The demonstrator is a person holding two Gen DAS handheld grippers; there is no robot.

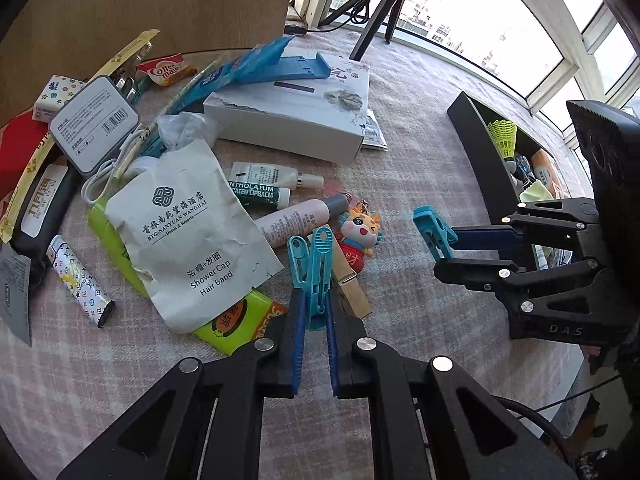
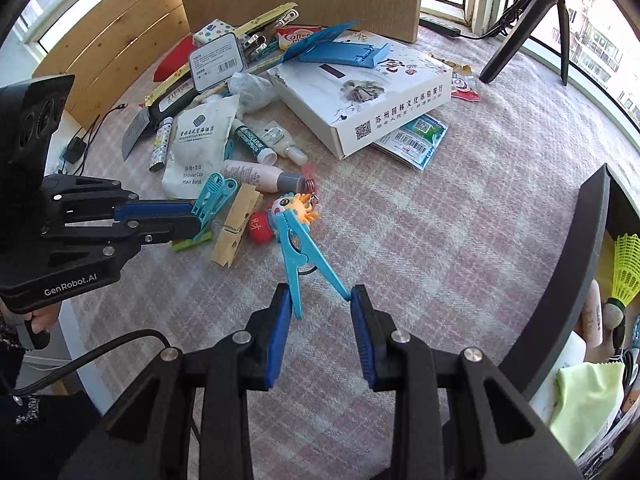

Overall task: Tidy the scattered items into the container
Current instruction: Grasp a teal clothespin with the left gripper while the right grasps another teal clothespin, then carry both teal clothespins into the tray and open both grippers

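Both grippers hold a blue clothes peg, and most of the clutter is not yet sorted. In the left wrist view the left gripper [image 1: 316, 312] has its jaws clamped on a blue peg [image 1: 316, 268] at lower centre of the frame, the peg's head pointing up toward the pile. The right gripper [image 2: 322, 304], seen low in the right wrist view, has its jaws partly closed on the two splayed legs of a second blue peg [image 2: 298, 248], whose toothed head lies over the cartoon keychain figure [image 2: 294, 210] at mid frame.

The container [image 2: 568, 280] is the dark-walled box at the right edge of that view. It already holds a yellow shuttlecock [image 2: 624, 268], a pale green cloth [image 2: 588, 400] and a few other things too crowded to name, so some tidying seems done.

Much is left on the tabletop [image 2: 460, 220]: a wooden peg [image 2: 234, 230], a shower-cap packet [image 2: 200, 148], a pink tube [image 2: 260, 174], a lip balm [image 2: 254, 144], a patterned lighter [image 2: 160, 144], a grey tin [image 2: 216, 62] and a large white box [image 2: 360, 96], all gathered in the upper left and centre. Judging by this, the task is in its early-to-middle part; the two pegs look like the next things bound for the container, well apart from them at the right.
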